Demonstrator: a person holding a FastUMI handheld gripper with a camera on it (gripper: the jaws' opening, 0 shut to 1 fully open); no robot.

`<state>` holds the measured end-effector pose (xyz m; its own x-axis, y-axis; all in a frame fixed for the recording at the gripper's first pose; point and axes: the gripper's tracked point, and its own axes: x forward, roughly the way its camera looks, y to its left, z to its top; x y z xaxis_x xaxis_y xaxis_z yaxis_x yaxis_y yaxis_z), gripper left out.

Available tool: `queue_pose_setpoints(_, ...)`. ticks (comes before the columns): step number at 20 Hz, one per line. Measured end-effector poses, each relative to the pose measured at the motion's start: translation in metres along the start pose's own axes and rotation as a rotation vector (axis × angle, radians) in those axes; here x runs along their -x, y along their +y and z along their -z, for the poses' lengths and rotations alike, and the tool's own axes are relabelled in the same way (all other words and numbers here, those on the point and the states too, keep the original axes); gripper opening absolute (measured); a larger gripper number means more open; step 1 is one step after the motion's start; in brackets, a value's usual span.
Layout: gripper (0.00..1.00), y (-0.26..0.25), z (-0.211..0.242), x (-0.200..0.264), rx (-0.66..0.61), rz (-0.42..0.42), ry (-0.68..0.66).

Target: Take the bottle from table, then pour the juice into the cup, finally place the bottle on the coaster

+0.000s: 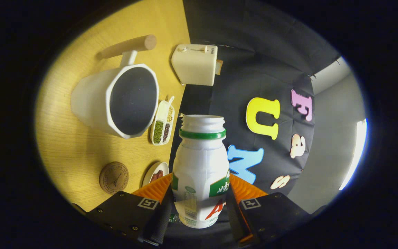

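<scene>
Between the fingers [199, 204] sits the bottle [200, 169], cup [116, 100] and coaster [114, 177] beyond.

claw cam | rolled sideways | close behind bottle [200, 166] | faces wall

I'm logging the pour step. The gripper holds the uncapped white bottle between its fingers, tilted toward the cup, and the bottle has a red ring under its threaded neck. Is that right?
One detail is wrong: the ring under the threaded neck is green, not red. The gripper view shows the gripper shut on the uncapped white bottle, tilted toward the cup.
</scene>
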<state>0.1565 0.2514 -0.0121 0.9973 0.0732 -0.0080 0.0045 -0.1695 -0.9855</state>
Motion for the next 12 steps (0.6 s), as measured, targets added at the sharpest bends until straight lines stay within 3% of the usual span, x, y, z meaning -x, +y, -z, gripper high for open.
queue_pose_setpoints(12,0.71,-0.004,0.039,0.008,-0.625,0.053,0.007)
